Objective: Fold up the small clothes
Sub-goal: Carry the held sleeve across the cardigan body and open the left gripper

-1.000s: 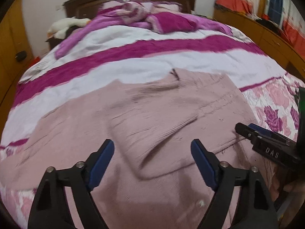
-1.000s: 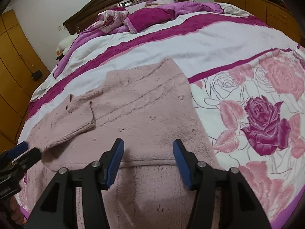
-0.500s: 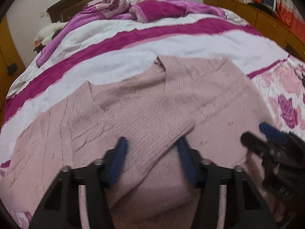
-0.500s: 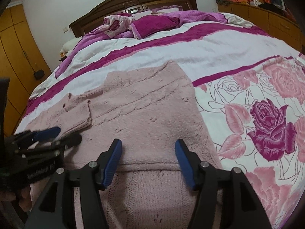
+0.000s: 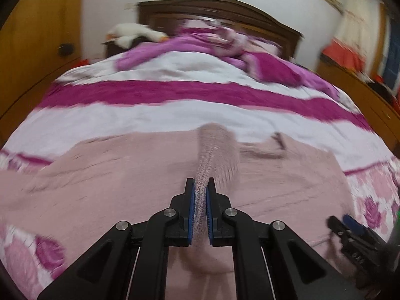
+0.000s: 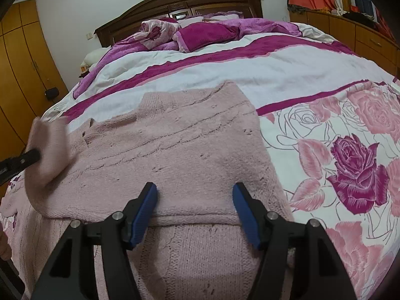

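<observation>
Pinching the sleeve [image 5: 217, 155], the left gripper [image 5: 200, 210] is seen in the left wrist view with its pads pressed together on the knit, which is raised off the sweater [image 5: 100, 180], presumably so it can be laid across the body. In the right wrist view, the sweater [image 6: 180, 150] lies flat on the near part of the bed [image 6: 250, 70], left of the printed roses. The right gripper [image 6: 195, 212] is spread and opening above the near folded edge, nothing pinched, perhaps readied for the hem.
</observation>
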### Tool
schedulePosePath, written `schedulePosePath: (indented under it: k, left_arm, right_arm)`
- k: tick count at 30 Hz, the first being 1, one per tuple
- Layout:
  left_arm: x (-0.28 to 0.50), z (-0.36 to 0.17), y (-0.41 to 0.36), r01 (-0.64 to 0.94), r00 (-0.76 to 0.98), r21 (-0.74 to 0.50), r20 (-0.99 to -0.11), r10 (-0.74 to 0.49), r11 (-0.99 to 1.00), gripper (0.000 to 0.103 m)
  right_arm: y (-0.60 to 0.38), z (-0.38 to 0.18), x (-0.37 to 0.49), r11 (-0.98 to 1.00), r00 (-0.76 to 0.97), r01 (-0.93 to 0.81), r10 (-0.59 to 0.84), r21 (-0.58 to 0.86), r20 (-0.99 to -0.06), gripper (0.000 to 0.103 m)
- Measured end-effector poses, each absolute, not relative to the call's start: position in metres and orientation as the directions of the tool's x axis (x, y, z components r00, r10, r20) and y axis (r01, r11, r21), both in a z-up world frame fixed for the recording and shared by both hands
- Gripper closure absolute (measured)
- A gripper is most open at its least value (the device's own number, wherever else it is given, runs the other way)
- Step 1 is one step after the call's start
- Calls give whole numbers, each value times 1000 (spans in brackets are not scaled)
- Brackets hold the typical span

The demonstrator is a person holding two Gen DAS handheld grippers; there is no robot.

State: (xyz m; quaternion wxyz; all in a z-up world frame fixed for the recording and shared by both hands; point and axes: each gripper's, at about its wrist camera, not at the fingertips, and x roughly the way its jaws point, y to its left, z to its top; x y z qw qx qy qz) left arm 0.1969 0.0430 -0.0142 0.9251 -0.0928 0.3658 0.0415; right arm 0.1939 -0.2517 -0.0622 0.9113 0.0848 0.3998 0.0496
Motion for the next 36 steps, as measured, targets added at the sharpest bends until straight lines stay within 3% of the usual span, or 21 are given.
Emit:
schedulePosePath:
  k: [6,11,18,23,32,36]
  left_arm:
    - [176,-42,86,-286,667,-129,-738,101,949,103]
    - [161,-57,101,-307,628,-149,-773,83,940,103]
    - [138,-35,118,-304,651,-163,-755,79,939,103]
    - [137,-26,139,-327,674,-179,-732,96,928,94]
    - [181,-47,160,-259,625,-275,-779,-57,926,94]
    - [191,-55,161,-261,612,-270,-789,-57,927,94]
  right_arm:
    - [-251,-62,194,983,678,-25,152,184,-719,36]
    - [-249,-62,194,984,678,-28,149,178,-720,34]
    - [-247,-63,192,985,678,-33,146,169,-720,33]
    - [-249,-62,192,982,679,-33,157,184,-717,32]
    - [-273,-26,209,973,648,-7,180,231,-740,33]
    - [-291,-20,247,970,622,23,177,244,-763,33]
